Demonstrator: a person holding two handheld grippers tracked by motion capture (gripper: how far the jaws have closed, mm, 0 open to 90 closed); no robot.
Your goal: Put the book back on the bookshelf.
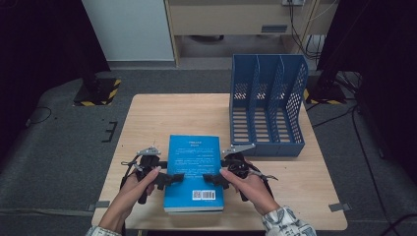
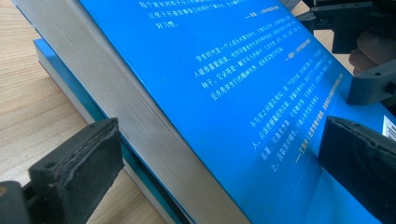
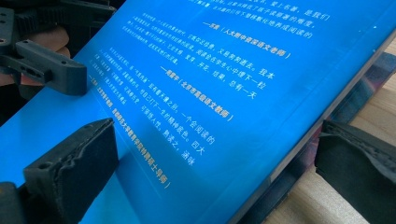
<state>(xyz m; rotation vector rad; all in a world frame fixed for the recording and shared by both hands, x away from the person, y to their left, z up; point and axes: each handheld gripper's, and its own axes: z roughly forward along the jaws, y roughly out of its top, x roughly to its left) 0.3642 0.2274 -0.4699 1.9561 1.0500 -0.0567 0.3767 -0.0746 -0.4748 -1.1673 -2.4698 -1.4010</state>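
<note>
A thick blue book with white print lies flat at the table's near middle, on top of a second book whose edge juts out beneath it. My left gripper reaches in from the book's left side and my right gripper from its right. In the left gripper view my gripper stands open, with one jaw over the cover and the other beside the page edge. In the right gripper view my gripper also stands open and straddles the opposite edge. Each view shows the other gripper's fingers resting on the cover.
A blue mesh file holder with three upright slots stands at the table's back right. The wooden table has bare room at the back left. Dark floor, cables and stands surround it.
</note>
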